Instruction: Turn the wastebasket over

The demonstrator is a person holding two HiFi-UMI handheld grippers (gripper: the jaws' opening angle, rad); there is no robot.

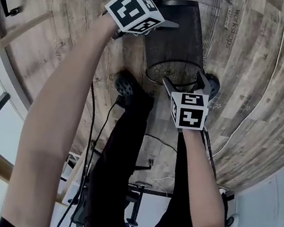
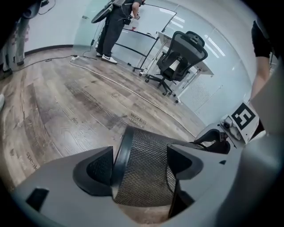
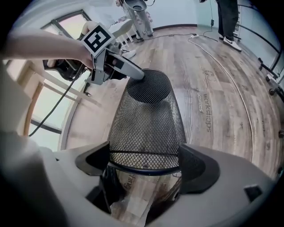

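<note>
Two bare forearms fill the foreground of the head view, the left forearm [image 1: 54,122] stretched far forward and the right forearm [image 1: 199,190] reaching a shorter way, both over the person's dark trouser legs [image 1: 123,161] and a shoe [image 1: 127,85]. Each arm ends in a gripper with a marker cube: left cube [image 1: 133,9], right cube [image 1: 188,110]. Between them lies the black mesh wastebasket [image 1: 179,38], over the wooden floor [image 1: 247,63]. Its wide open rim is turned toward the person and its narrower closed base away. Whether it rests on the boards or hangs clear of them cannot be told. The left gripper [image 2: 141,155] slants forward and down at the far end. Its jaws stand spread wide, with the base ring and a stretch of mesh wall between them, not clamped. In the right gripper view one finger [image 3: 131,71] lies against the edge of the base. The right gripper [image 3: 144,153] points steeply down at the near end, and its jaws bracket the open rim, a pad against the mesh on each side, so that it holds the basket there. Background, left gripper view: an office chair [image 2: 182,57] and a standing person [image 2: 111,31], both well apart from the basket.
</note>
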